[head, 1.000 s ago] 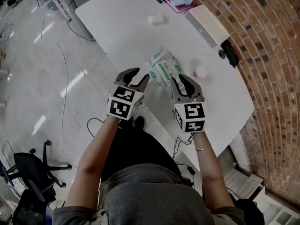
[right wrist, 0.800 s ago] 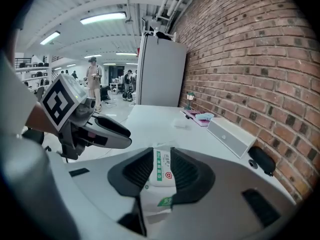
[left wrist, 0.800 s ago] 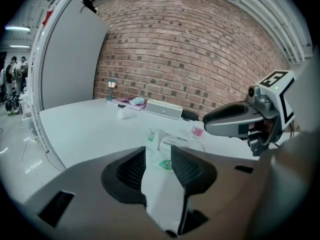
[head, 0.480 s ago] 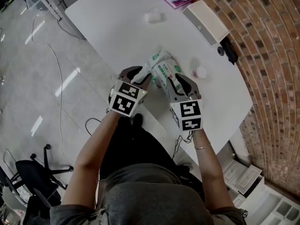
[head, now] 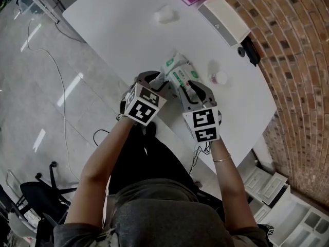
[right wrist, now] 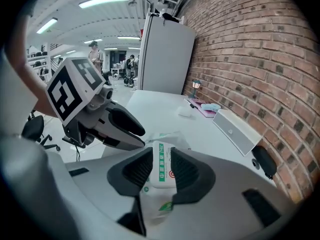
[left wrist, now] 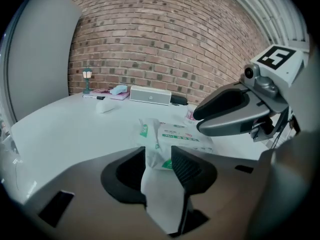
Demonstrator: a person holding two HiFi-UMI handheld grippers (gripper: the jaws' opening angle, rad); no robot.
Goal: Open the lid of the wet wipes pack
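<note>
Lid looks shut, so task barely begun. Wet wipes pack (head: 180, 72) lies on bench (head: 128, 30). Left tool (head: 159, 80) seems to pinch its 8 o'clock crimped end. Right tool (head: 194, 86), jaws opening wide, straddles pack at 5 o'clock w/o gripping. Lid lift left to do.

Wet wipes pack (head: 180, 75) lies on the desk (head: 123, 30), near its front edge. Small round object (head: 219, 78) sits just right of it. Box (head: 224, 15) lies behind both, along the desk's far edge.
</note>
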